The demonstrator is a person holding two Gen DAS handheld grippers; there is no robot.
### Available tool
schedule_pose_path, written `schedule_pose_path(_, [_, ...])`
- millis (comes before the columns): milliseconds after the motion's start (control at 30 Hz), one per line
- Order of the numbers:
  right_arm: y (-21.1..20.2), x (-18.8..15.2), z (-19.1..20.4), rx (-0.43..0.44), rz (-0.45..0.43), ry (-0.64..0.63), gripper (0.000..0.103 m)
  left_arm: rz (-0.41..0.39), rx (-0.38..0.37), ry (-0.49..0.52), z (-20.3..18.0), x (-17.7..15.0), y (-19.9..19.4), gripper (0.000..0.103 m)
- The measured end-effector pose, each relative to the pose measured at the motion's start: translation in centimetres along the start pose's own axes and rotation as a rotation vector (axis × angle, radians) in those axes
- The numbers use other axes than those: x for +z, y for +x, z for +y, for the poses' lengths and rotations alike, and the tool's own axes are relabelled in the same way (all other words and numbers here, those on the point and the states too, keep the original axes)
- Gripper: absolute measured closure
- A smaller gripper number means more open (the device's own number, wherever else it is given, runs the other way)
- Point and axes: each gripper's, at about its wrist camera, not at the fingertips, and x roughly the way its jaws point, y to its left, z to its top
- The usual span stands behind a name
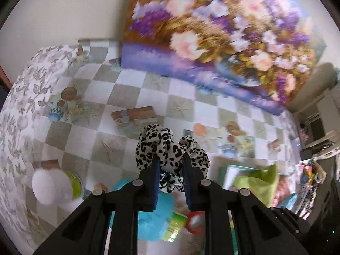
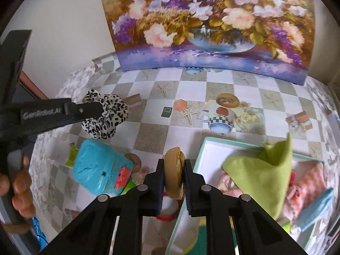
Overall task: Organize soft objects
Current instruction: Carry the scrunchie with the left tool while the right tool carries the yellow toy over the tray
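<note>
My left gripper (image 1: 171, 159) is shut on a black-and-white leopard-print scrunchie (image 1: 170, 146) and holds it above the table; the gripper and the scrunchie (image 2: 105, 114) also show at the left of the right wrist view. My right gripper (image 2: 174, 163) is shut on a tan round squishy bun (image 2: 173, 174), held just left of a teal-rimmed white box (image 2: 204, 148). A lime-green cloth (image 2: 265, 174) and a pink knit cloth (image 2: 308, 180) lie in the box. A turquoise soft toy (image 2: 99, 170) sits on the table below the scrunchie.
The checkered tablecloth (image 2: 148, 131) covers the table. A flower painting (image 2: 208, 25) stands along the back. A white-lidded green jar (image 1: 55, 186) stands at the left, and a red-rimmed round item (image 1: 196, 223) lies below my left gripper. A light-blue flat piece (image 2: 316, 208) rests at the box's right.
</note>
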Motion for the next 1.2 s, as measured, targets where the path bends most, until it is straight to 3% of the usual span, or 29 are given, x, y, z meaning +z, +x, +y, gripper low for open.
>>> schedule_pose_path(267, [-4.2,-3.2,-2.0,-0.032,-0.046,0.038,0.085,-0.081,-0.072,-0.024,-3.4,-5.3,-3.6,0.083])
schedule_pose_path(567, [-7.6,-6.8,-5.4,-0.043,-0.088,0.116,0.085,-0.133,-0.093,-0.004,-7.0,-10.4,-4.9,0.083])
schedule_pose_path(867, [-9.3,-9.6,-8.9,-0.068,-0.108,0.201,0.085,-0.095,-0.127,0.036,-8.8,-14.2,-2.9,0.083])
schedule_pose_path(1200, [-9.0,-10.6,-13.1,-0.14,-0.086,0.293,0.085,-0.029,-0.127,0.094,-10.1,-15.5,-0.4,0.083])
